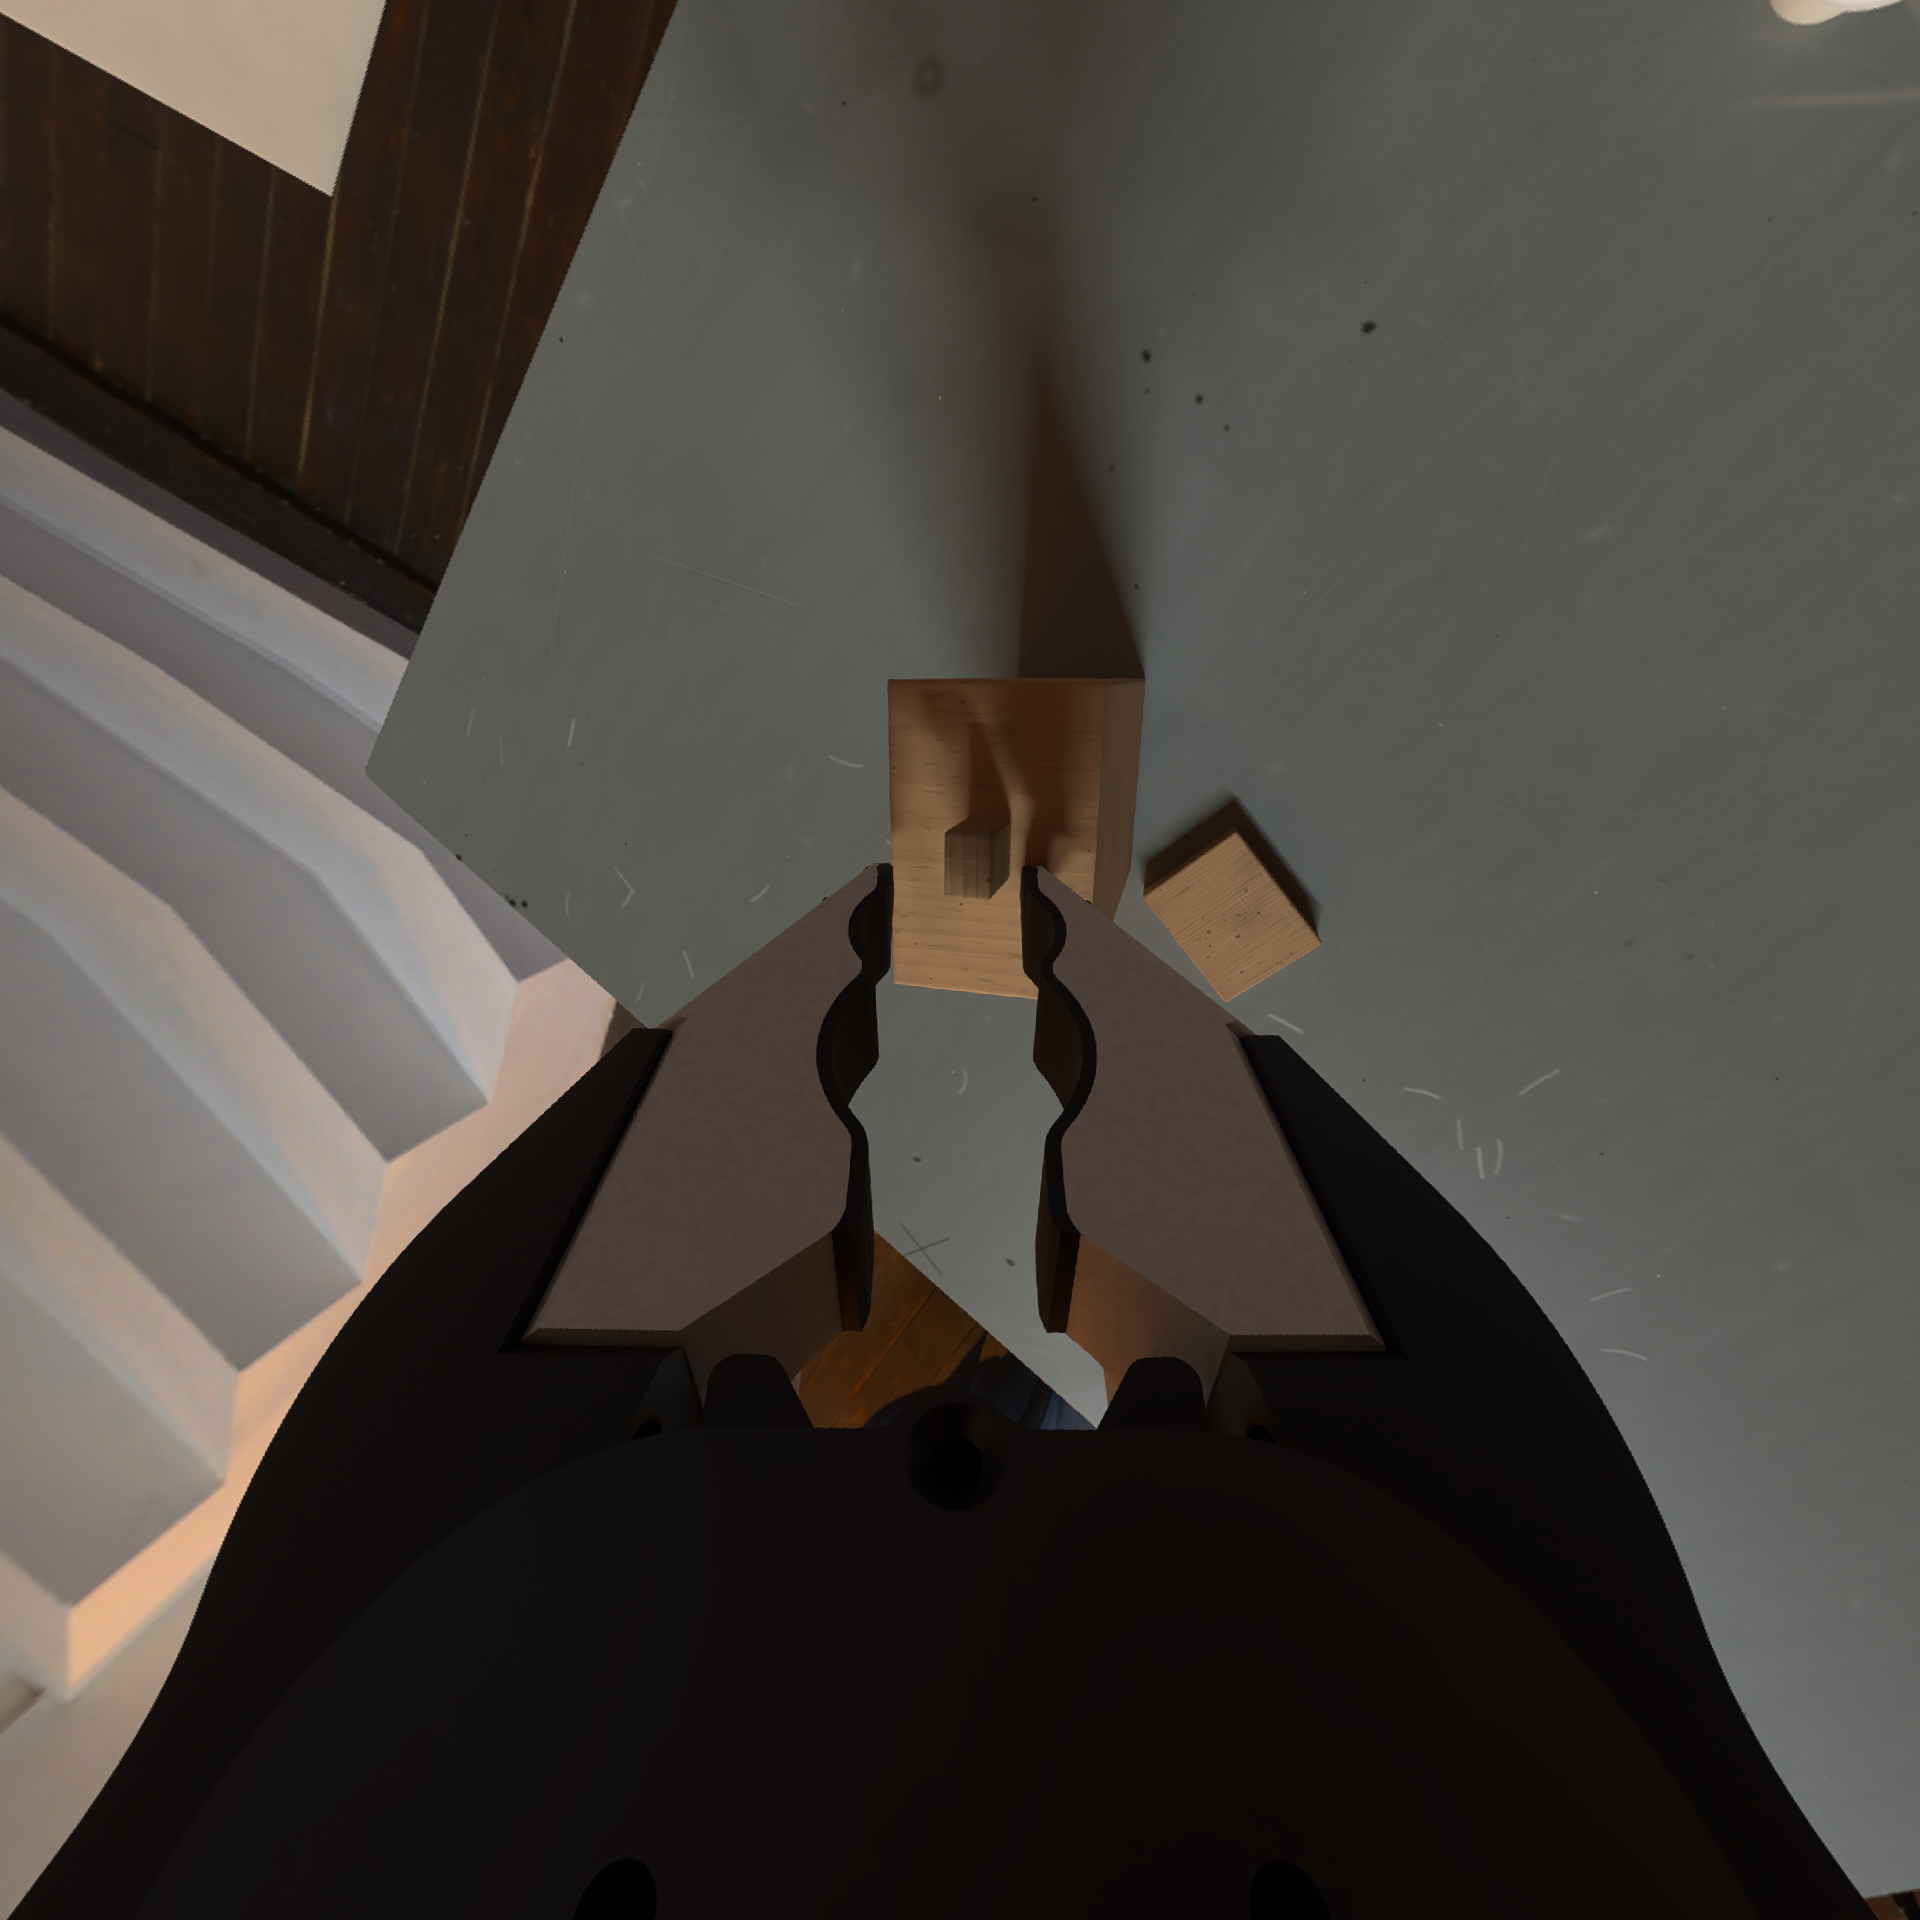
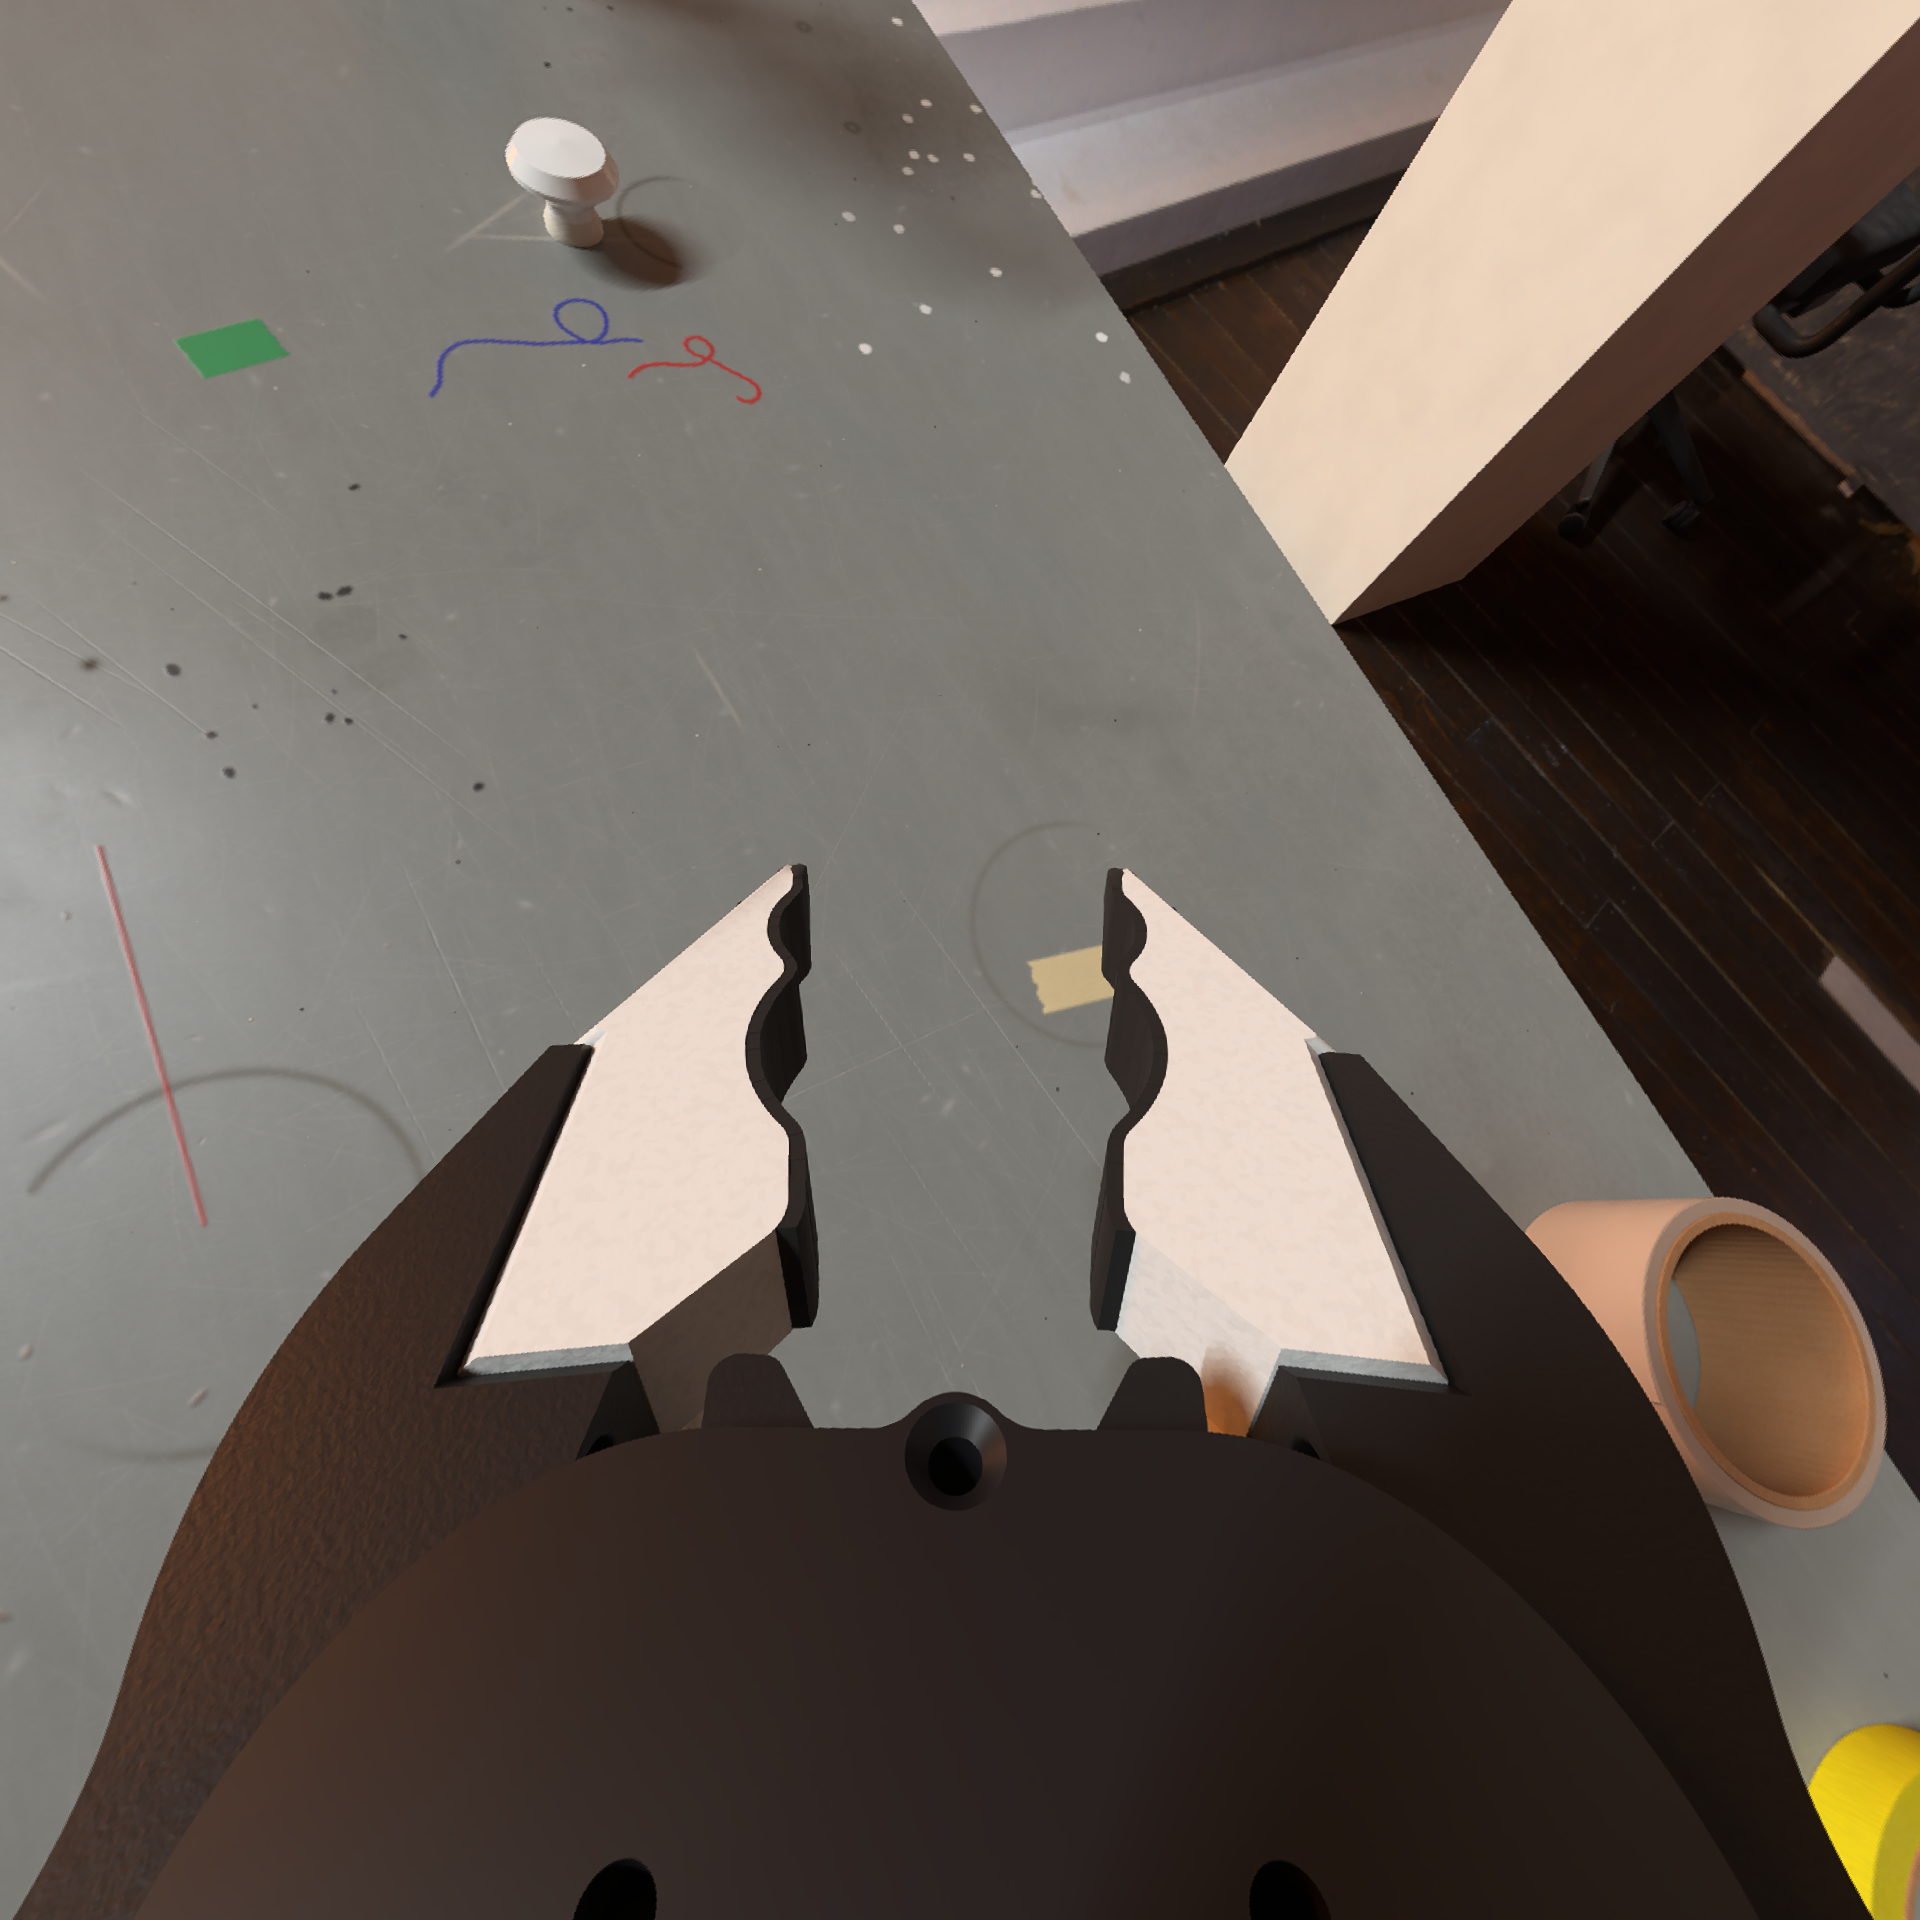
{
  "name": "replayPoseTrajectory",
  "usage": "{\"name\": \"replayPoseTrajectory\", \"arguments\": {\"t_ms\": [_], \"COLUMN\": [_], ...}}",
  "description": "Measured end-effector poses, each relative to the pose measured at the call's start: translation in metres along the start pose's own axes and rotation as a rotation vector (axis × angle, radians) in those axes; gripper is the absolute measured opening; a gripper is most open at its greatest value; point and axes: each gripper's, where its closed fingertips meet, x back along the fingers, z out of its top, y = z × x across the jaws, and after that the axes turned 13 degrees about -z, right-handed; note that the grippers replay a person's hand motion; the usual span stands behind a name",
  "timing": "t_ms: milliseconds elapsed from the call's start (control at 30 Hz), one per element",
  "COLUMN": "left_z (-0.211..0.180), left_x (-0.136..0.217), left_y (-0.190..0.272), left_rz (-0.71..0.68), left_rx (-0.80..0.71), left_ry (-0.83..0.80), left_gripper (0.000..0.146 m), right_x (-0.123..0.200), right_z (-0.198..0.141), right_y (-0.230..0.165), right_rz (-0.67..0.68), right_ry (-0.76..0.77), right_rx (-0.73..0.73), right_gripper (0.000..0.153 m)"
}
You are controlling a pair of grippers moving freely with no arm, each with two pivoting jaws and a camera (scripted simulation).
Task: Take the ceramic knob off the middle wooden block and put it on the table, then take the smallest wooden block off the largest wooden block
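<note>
In the left wrist view the smallest wooden block (image 1: 975, 860) sits on top of the largest wooden block (image 1: 997, 790) on the grey table (image 1: 1455, 520). The middle wooden block (image 1: 1231, 914) lies on the table just to the right, with nothing on it. My left gripper (image 1: 956, 878) is open above the stack, its fingertips on either side of the smallest block, apart from it. In the right wrist view the white ceramic knob (image 2: 561, 177) stands on the table far ahead to the left. My right gripper (image 2: 956, 883) is open and empty over bare table.
A roll of tan tape (image 2: 1756, 1371) and a yellow roll (image 2: 1870, 1808) lie by the table's right edge. A beige tape strip (image 2: 1065, 979), a green patch (image 2: 231, 346) and pen marks are on the table. The left table edge (image 1: 499, 862) is near the stack.
</note>
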Motion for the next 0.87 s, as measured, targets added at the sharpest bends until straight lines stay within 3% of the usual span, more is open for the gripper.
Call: {"name": "replayPoseTrajectory", "arguments": {"t_ms": [233,867], "left_z": [0.002,0.006], "left_x": [0.0,0.01], "left_y": [0.002,0.01], "left_rz": [-0.016,-0.03], "left_rx": [0.008,-0.003], "left_ry": [0.014,0.033], "left_gripper": [0.009,0.008], "right_x": [-0.003,-0.004], "right_z": [-0.002,-0.003], "right_y": [-0.002,-0.003], "right_rz": [0.011,0.022], "right_ry": [-0.013,-0.01], "right_rx": [0.003,-0.006], "right_gripper": [0.057,0.057]}}
